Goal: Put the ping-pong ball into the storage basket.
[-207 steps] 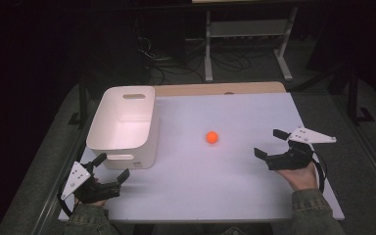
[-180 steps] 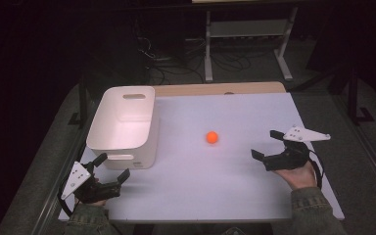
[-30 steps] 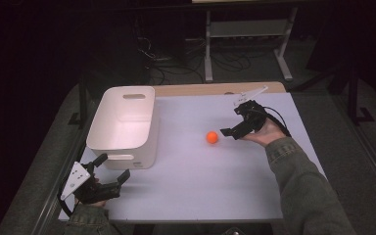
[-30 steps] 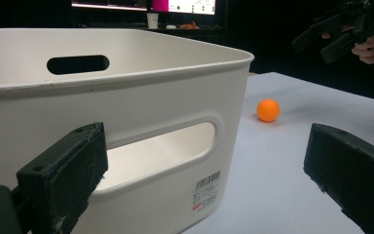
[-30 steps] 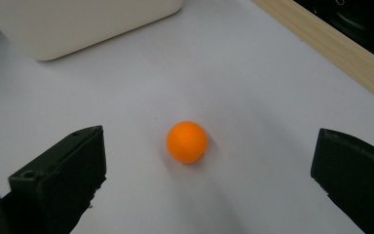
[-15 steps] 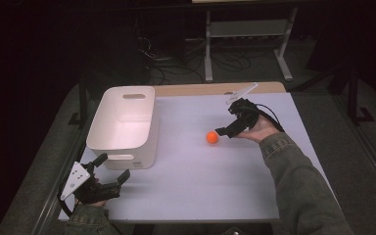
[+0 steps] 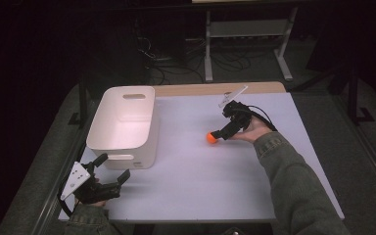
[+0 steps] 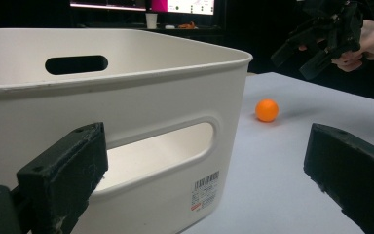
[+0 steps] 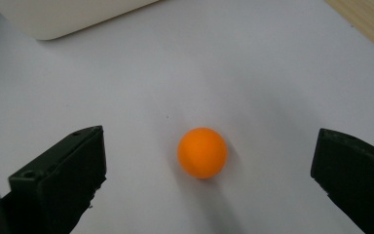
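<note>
right gripper (image 7: pixel 220 131) | moved from right table edge to orange ball (image 7: pixel 211 138) | jaws apart around it

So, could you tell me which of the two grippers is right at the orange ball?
The right gripper, its open jaws either side of the orange ball; the left gripper sits at the white bin's near end.

The white bin (image 9: pixel 68 17) is cut off by the top edge.
</note>
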